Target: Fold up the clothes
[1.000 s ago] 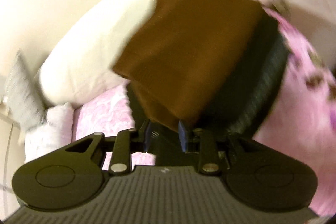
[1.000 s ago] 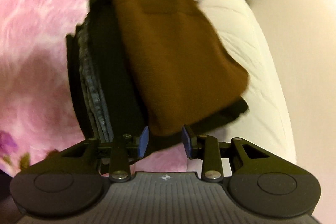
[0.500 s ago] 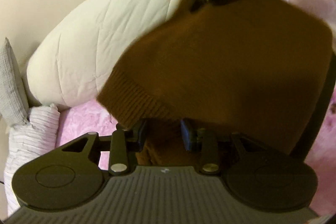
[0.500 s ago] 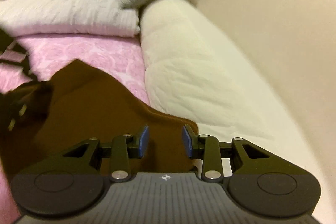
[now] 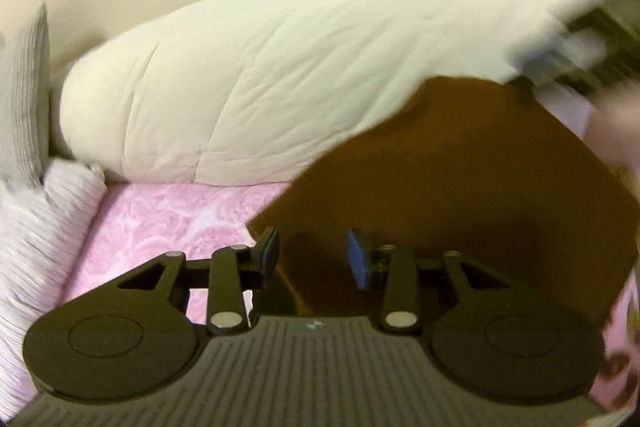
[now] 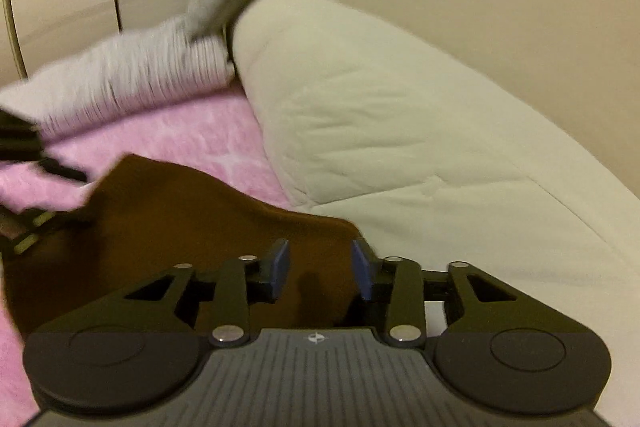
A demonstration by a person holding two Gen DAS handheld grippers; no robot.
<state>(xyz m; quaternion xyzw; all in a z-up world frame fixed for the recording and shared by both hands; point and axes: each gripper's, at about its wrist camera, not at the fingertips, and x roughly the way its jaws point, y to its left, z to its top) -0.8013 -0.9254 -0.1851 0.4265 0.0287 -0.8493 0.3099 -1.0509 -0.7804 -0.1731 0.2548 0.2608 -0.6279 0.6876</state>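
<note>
Brown knit garment (image 5: 460, 187) fills the right half of the left wrist view, lying over the pink floral bedspread (image 5: 180, 211); its straight edge runs diagonally up-right toward the cream quilted duvet (image 5: 280, 87). Left tool (image 5: 314, 259) part-open, fabric between its pads, grip uncertain.

Right wrist view: right tool (image 6: 320, 267) part-open over the garment's corner, just beside the duvet; bare bedspread lies left.

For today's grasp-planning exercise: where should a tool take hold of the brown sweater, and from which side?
Grip the brown sweater at its corner edge nearest the white duvet, coming in low from the camera side. That thin free edge already lies between the right tool's open pads.
</note>
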